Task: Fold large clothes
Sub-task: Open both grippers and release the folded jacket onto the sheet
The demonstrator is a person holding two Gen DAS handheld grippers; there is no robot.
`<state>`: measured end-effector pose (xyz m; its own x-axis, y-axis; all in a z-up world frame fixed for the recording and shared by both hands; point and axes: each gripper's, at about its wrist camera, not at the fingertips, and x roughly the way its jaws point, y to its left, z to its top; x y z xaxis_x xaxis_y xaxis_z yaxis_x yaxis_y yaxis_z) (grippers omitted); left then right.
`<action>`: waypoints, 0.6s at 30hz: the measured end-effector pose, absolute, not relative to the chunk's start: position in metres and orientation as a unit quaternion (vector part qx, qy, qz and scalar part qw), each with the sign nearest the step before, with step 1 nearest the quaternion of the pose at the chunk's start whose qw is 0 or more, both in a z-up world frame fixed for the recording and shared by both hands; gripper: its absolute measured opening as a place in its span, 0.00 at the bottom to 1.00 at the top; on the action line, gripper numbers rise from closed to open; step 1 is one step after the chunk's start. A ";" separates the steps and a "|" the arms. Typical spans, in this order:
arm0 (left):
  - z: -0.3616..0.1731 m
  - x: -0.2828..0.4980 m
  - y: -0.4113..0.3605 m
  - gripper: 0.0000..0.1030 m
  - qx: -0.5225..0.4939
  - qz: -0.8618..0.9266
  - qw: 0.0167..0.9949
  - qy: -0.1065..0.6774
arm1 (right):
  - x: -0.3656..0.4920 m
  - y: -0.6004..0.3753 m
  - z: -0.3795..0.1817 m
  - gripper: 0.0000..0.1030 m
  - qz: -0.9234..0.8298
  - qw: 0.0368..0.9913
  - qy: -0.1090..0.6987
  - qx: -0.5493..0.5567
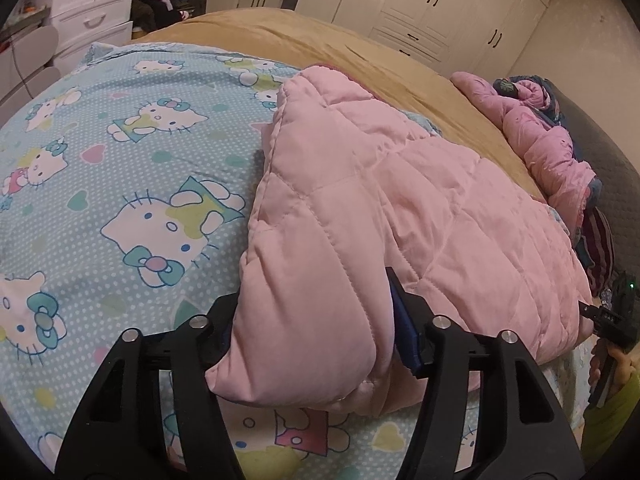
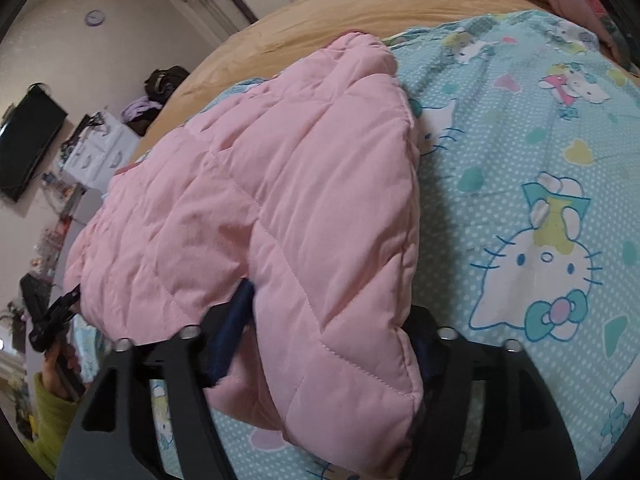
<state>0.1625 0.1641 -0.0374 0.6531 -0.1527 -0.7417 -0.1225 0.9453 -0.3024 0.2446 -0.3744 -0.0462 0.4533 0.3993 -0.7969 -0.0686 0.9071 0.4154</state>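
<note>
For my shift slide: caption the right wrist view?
Right gripper astride a corner of the folded pink jacket on the cat-print sheet.

A quilted pink jacket (image 1: 360, 200) lies folded on a blue cat-print sheet (image 1: 120, 140) over the bed. The left gripper (image 1: 312, 320) has the jacket's near corner between its fingers, the blue pad (image 1: 404, 332) against the fabric. At the far right, a hand (image 1: 612, 364) holds the right gripper (image 1: 588, 308) at the jacket's edge.
</note>
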 end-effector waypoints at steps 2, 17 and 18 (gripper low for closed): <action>-0.037 0.163 0.165 0.57 -0.163 -0.007 0.893 0.420 | 0.243 -0.373 -0.043 0.83 0.126 0.844 0.498 0.156; -0.001 0.150 0.163 0.91 -0.106 0.041 0.905 0.411 | 0.217 -0.360 0.001 0.96 0.089 0.890 0.434 0.109; 0.002 0.148 0.163 0.91 -0.106 0.043 0.906 0.409 | 0.214 -0.359 0.005 0.96 0.093 0.892 0.429 0.107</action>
<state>0.1482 0.1627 0.0024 0.6626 -0.0095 -0.7490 -0.1637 0.9739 -0.1572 0.2139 -0.3586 0.0049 0.6154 0.2568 -0.7452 -0.0734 0.9600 0.2703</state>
